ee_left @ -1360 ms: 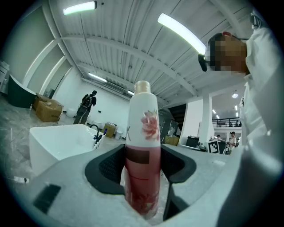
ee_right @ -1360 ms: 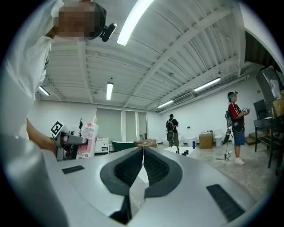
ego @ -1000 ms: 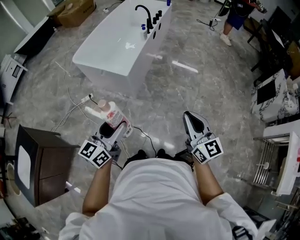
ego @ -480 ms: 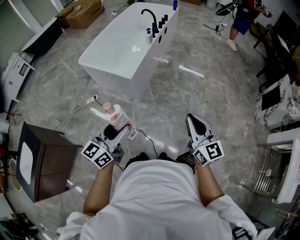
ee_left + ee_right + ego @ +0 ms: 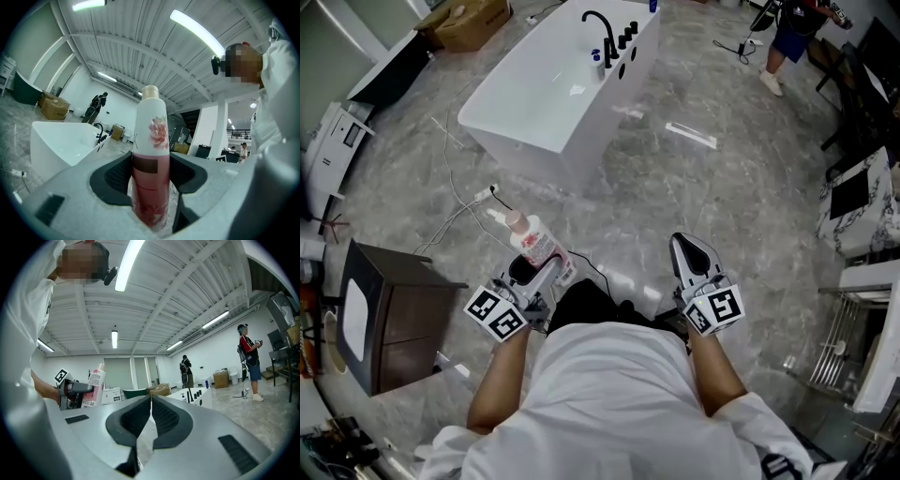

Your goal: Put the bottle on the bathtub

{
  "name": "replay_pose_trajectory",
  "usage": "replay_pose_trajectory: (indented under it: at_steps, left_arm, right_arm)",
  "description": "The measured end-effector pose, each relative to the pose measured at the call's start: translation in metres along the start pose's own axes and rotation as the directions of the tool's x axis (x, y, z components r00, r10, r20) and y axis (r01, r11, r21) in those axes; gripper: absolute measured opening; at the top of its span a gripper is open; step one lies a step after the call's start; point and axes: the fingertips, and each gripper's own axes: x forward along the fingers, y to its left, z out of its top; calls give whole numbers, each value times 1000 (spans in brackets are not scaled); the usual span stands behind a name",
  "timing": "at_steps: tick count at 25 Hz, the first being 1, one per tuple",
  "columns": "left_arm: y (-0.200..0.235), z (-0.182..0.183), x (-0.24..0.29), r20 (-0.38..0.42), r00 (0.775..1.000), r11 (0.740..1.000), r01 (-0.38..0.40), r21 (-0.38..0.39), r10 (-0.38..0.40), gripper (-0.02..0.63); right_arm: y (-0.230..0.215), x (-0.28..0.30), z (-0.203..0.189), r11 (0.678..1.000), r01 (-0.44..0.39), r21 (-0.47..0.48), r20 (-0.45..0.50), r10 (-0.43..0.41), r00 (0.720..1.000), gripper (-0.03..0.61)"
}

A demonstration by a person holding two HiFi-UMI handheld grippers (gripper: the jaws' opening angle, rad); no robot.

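Over at the left, the head view alone is showing the dark cabinet (image 5: 403, 323) standing beside the person's left forearm. The left tongs (image 5: 546, 262) are grasping the bottle (image 5: 532, 241) around its lower body, above the grey floor (image 5: 722, 187) and well apart from the white bathtub (image 5: 530, 89). Only the left gripper view is showing that grip closely: both dark pads are pressing on the red lower half, with the rose print and cream cap rising above them. That forearm is reaching forward, the cap pointing away from the person. Further right, the right tongs (image 5: 690, 251) are clenching on nothing, their jaws meeting in a thin seam, the forearm stretching forward alongside. In the head view the tongs are hiding the bottle's base, and its label print is staying too small to read.
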Motion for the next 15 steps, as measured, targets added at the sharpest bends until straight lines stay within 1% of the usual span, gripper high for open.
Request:
replay_pose_trajectory:
  at_steps: [4,9,12,15]
  left_arm:
    - [4,0,10,-1,1000,1000,-7,-16,7,230]
    - [14,7,23,9,1000,999,3,-39,-3,230]
    - [23,8,40,12,1000,999,18,-43,-17,230]
    - [32,11,60,17,999,998,32,-45,-31,230]
  right_arm:
    - [-11,3,0,1000,10,12,0,-10,1000,18]
    - [-17,11,4,1000,21,4,6,-21,1000,18]
    - [-32,14,4,999,40,7,13,-40,999,18]
    - [-49,18,2,998,62,10,0,-62,998,18]
